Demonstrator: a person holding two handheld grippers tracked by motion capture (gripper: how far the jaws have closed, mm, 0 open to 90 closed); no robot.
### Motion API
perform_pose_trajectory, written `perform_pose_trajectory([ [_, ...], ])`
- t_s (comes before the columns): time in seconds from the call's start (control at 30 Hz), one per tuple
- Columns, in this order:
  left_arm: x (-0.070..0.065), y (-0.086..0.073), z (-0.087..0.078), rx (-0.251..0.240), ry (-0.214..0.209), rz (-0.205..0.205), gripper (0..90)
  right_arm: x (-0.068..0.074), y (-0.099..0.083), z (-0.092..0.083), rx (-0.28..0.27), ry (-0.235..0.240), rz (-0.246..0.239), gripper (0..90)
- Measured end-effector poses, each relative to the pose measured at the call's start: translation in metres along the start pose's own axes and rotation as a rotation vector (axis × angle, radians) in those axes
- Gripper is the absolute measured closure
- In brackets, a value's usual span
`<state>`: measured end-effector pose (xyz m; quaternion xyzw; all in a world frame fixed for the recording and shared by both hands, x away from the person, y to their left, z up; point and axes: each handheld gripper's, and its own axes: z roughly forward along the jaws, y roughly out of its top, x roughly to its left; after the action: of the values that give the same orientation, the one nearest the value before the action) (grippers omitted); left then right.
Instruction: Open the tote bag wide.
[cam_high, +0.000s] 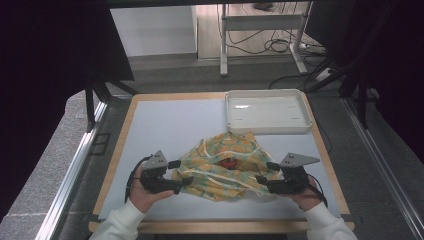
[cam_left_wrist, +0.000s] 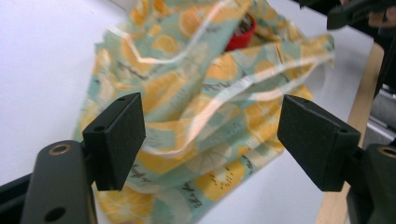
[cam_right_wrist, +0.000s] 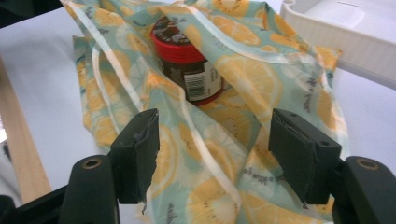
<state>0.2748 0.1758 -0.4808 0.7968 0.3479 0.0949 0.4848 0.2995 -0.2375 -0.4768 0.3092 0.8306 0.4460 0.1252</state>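
we see a jar (cam_right_wrist: 189, 70) half buried in citrus cloth (cam_high: 222, 167); left gripper (cam_high: 181, 173) at 9 o'clock and right gripper (cam_high: 264, 172) at 3 gape apart, gripping nothing.

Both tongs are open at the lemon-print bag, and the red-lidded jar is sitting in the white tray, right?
Not quite. The red-lidded jar lies inside the lemon-print bag, as the right gripper view shows; the white tray holds nothing. Both the left tongs and right tongs are open.

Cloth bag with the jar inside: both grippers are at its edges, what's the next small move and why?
Probably close the left gripper on the fold of the cloth bag between its jaws. Both grippers stand open, the right gripper too, so nothing is held yet. The jar lies half covered inside, and the white tray is empty beyond.
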Motion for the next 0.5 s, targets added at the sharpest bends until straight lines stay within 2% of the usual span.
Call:
perform_pose_trajectory([
  [0.2,0.008,0.009,0.0,-0.003,0.018,-0.021,24.4,-0.001,0.009,0.003,-0.003,-0.008,0.004,33.9],
  [0.3,0.012,0.013,0.0,-0.017,0.013,-0.035,25.1,-0.002,0.014,0.004,-0.005,-0.015,0.005,34.2],
  [0.5,0.017,0.022,0.007,-0.025,0.011,-0.037,26.8,-0.004,0.024,0.01,-0.002,-0.021,0.004,35.3],
])
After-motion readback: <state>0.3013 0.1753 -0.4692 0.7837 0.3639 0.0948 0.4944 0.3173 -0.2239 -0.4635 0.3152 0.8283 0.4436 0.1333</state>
